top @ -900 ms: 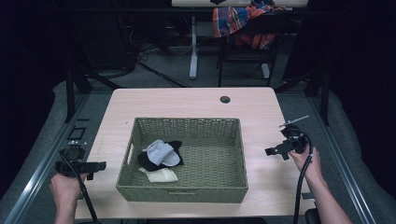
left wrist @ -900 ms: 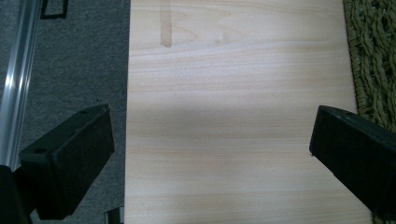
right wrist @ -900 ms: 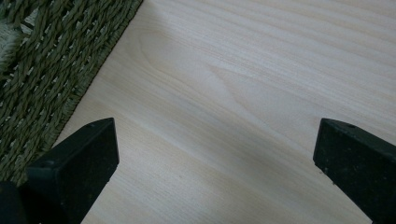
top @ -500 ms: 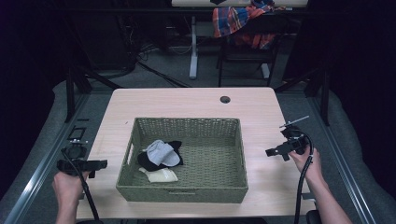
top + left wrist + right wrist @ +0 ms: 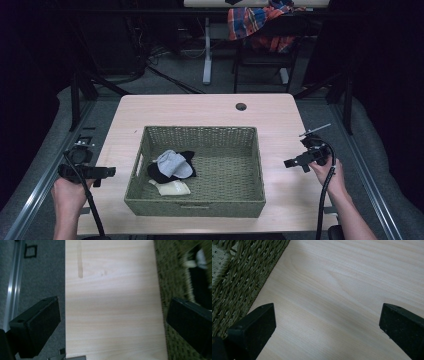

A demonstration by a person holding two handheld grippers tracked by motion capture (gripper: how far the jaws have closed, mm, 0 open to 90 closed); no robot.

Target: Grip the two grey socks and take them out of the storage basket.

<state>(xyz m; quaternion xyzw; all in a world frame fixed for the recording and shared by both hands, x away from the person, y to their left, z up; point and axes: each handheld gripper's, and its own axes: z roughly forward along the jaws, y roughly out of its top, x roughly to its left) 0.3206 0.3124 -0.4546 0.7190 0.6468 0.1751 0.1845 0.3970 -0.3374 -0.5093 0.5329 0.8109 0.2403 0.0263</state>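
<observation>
A woven basket (image 5: 200,207) sits in the middle of the wooden table (image 5: 200,112), and the small clothes in it look like the things being handled: a grey sock (image 5: 174,164) lies on top of a black sock (image 5: 159,173) in the left part of the basket, with a cream sock (image 5: 172,188) just beside them toward the near wall; the rest of the basket floor is bare weave; nothing lies on the tabletop around it, so judging from how things lie, either the socks are all gathered in the basket or none has been taken out yet, and which of the two cannot be told; the left gripper (image 5: 102,171) hangs at the left edge of the table, just outside the basket's left wall, jaws spread wide with bare wood between them in the left gripper view, the basket (image 5: 175,277) and the black sock (image 5: 200,282) off to one side; the right gripper (image 5: 295,162) hangs over the open tabletop to the right of the basket, apart from it, jaws likewise spread and pinching nothing, the weave (image 5: 242,277) showing at the corner of the right gripper view; no grasp is in hand, and whatever is left would start with a reach into the basket's left part.
</observation>
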